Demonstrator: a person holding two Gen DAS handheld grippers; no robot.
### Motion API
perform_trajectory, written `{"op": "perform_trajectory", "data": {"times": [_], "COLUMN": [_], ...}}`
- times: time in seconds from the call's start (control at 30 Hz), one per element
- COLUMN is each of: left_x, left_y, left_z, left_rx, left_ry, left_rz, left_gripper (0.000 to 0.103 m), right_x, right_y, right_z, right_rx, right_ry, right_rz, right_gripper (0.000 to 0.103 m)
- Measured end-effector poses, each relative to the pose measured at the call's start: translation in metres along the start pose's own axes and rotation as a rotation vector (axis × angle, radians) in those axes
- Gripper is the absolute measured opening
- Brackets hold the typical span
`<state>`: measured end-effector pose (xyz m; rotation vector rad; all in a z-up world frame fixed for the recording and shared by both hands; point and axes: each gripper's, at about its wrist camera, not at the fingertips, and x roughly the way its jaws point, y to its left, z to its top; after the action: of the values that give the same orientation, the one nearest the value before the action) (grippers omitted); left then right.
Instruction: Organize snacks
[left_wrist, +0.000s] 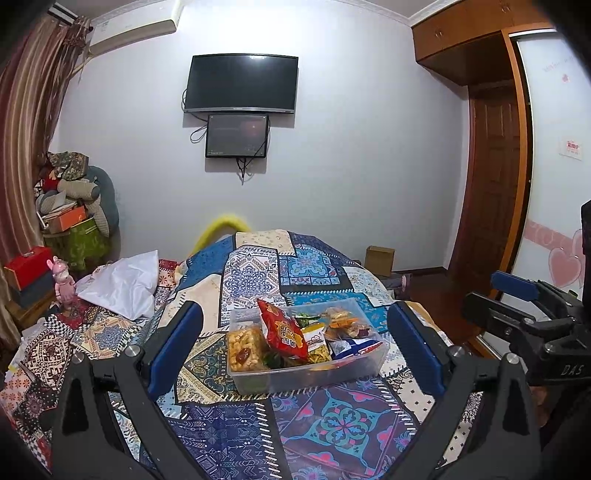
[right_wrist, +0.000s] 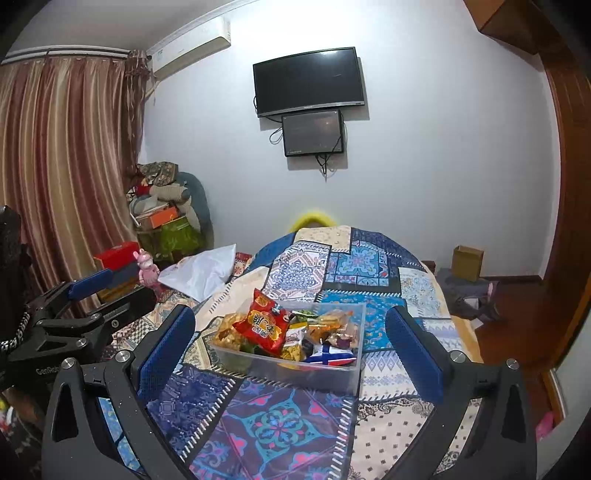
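The left gripper (left_wrist: 295, 347) hangs above the patchwork-patterned bedspread (left_wrist: 343, 424) with its 2 blue-padded fingers (left_wrist: 173, 347) spread wide apart and nothing between them; the right gripper (right_wrist: 291, 347) is held the same way, its 2 blue-padded fingers (right_wrist: 166, 350) also wide apart and empty. Each gripper shows in the other's view, level with it and off to the side, so the 2 sit side by side at about the same reach. Straight ahead of both, resting on the bedspread, is the clear rectangular plastic box (left_wrist: 314, 380), filled with packets: a red crinkled snack bag (left_wrist: 282, 330) standing upright and leaning above the rim, a yellow puffed-rice bar in clear wrap (left_wrist: 243, 350) at the box's left end, and a blue-and-white packet (right_wrist: 328, 356) at its right end, with smaller wrapped pieces between. In the left wrist view the box sits centred between the fingers with its long axis running left to right across the line of reach; in the right wrist view it is also centred but turned a little, its near right corner closest. Neither gripper touches the box, and both look equally near it. No loose snack can be seen on the bedspread around the box, so the sorting seems well along. Beyond the bed are a white pillow (left_wrist: 122, 284) and a wall-mounted black television (left_wrist: 242, 83).
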<state>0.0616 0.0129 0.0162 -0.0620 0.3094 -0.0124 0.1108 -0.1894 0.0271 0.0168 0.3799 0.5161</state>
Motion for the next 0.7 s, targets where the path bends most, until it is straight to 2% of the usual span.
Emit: {"op": "perform_trajectory", "data": {"times": [0.7], "left_x": [-0.0029], "left_y": [-0.0039], "left_z": [0.0011], "left_rx": [0.0], "left_ry": [0.003], "left_rz": [-0.024], "left_gripper": [0.101], "right_x": [0.0008], "right_y": [-0.0046], "right_z": [-0.0014], "right_rx": [0.016], "right_ry": [0.004], "right_rz": [-0.002], "right_gripper": [0.103]}}
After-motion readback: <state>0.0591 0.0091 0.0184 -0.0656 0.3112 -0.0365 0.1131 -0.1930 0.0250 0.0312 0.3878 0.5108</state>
